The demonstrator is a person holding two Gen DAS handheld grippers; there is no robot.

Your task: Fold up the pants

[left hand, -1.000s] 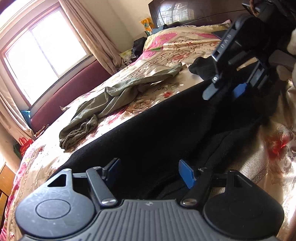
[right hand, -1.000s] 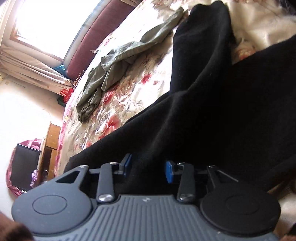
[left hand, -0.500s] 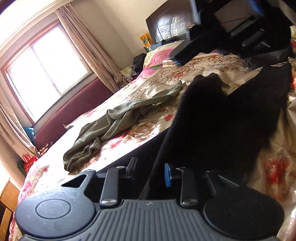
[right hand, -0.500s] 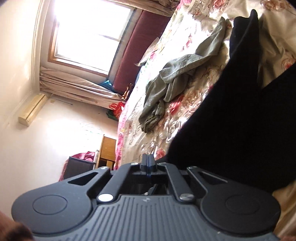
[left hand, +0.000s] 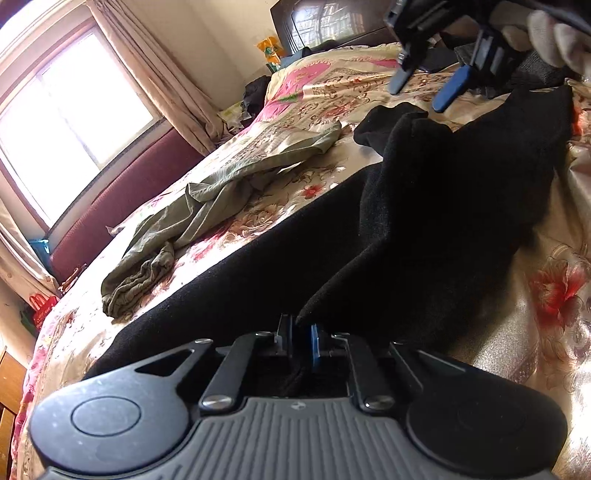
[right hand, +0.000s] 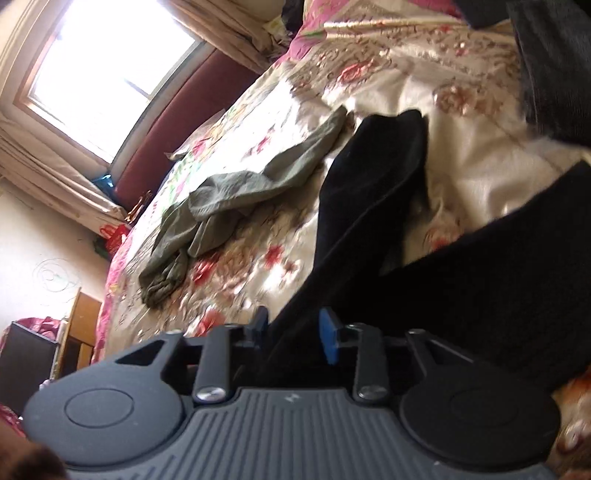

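A pair of black pants [left hand: 424,229] lay spread across a bed covered in a floral bedspread [left hand: 325,96], in a sunlit bedroom with a bright window [left hand: 66,110] and beige curtains [left hand: 166,74]. The left gripper [left hand: 301,338] sat low at the near edge of the pants, its blue-padded jaws drawn together and pinching a fold of the black fabric. The right gripper [left hand: 424,90] hung above the far end of the pants, near the dark wooden headboard [left hand: 325,26], held by a hand in a pale glove [left hand: 554,40]. Its jaws had just been opening and stood apart; its own view showed black fabric lying between the pads without being pressed. A crumpled olive-green garment [left hand: 192,221] lay on the bedspread just beside the pants, toward the window.
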